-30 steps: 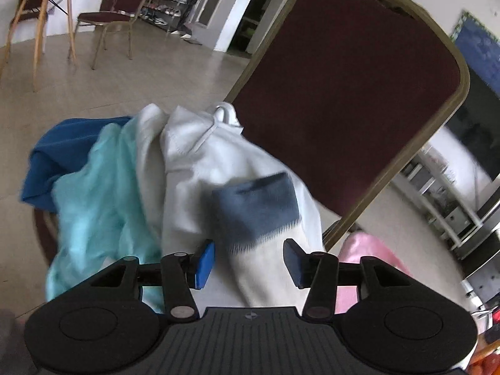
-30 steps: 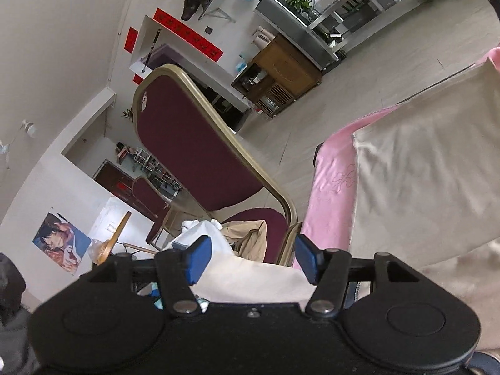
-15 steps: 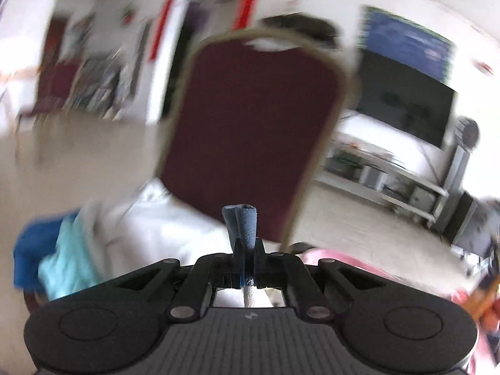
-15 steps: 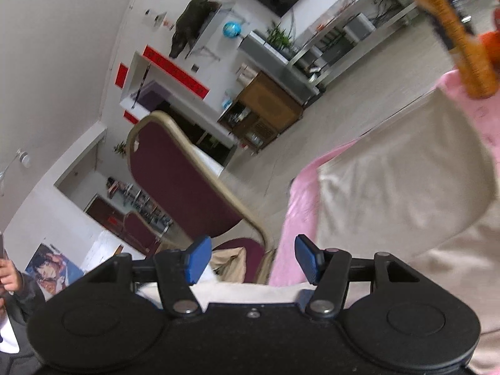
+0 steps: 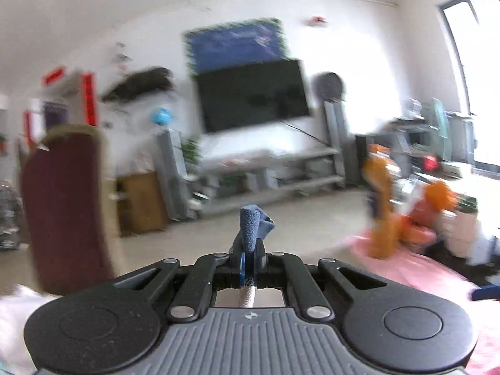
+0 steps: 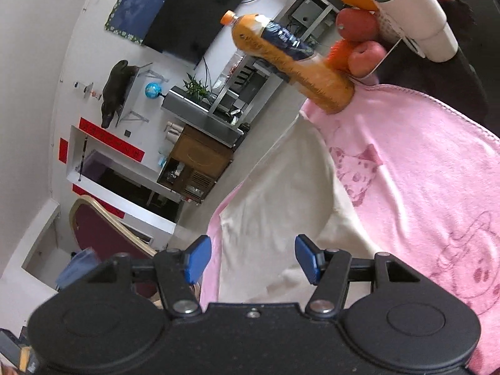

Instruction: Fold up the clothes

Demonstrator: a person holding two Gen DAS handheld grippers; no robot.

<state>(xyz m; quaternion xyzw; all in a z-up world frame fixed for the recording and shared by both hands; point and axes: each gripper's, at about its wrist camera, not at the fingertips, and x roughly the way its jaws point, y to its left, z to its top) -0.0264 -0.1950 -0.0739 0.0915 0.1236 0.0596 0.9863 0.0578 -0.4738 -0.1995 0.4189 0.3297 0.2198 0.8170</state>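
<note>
Left gripper (image 5: 247, 261) pinches a blue terry-cloth fold (image 5: 252, 226) at centre frame; keep that pinch firm. Right gripper (image 6: 251, 260) gapes wide over the cream garment (image 6: 275, 206), lower centre.

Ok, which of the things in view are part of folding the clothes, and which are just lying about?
Part of the job:
- blue cloth, pinched in the left gripper
- cream garment on the pink blanket
- right gripper, open over it

Lying about:
- orange drink bottle
- fruit
- white bottle
- maroon chair
</note>
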